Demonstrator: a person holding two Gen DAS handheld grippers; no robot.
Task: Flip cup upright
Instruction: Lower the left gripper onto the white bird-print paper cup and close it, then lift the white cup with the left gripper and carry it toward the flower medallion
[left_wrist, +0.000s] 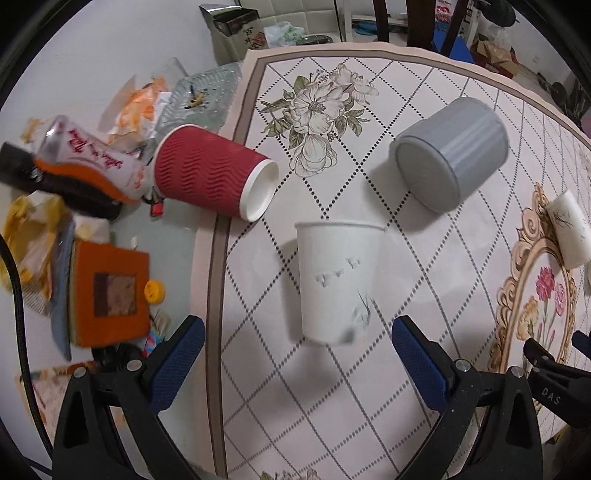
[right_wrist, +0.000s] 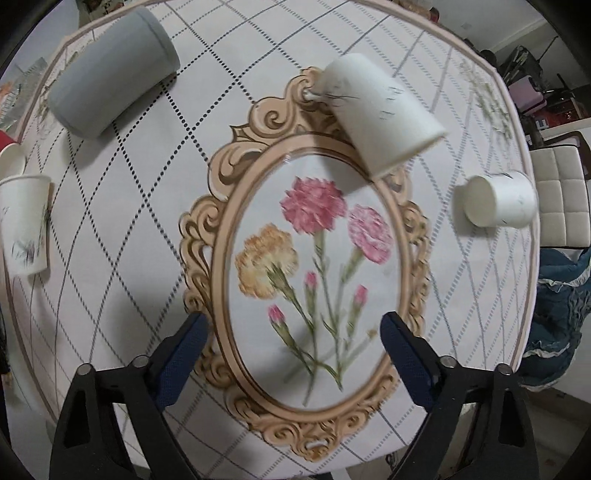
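A white paper cup (left_wrist: 338, 282) stands upright on the patterned tablecloth, just ahead of my open, empty left gripper (left_wrist: 295, 345); it also shows at the left edge of the right wrist view (right_wrist: 26, 223). A red ribbed cup (left_wrist: 212, 171) lies on its side at the cloth's left edge. A grey cup (left_wrist: 448, 153) lies on its side, also seen in the right wrist view (right_wrist: 110, 68). Two more white cups lie on their sides, one (right_wrist: 380, 110) ahead of my open, empty right gripper (right_wrist: 293, 336), one (right_wrist: 496, 199) near the right table edge.
Clutter crowds the glass table left of the cloth: an orange box (left_wrist: 109, 288), snack packets (left_wrist: 88, 162), a glass dish (left_wrist: 201, 98). A white padded chair (right_wrist: 561, 195) and a blue fabric heap (right_wrist: 557, 314) sit beyond the table's right edge.
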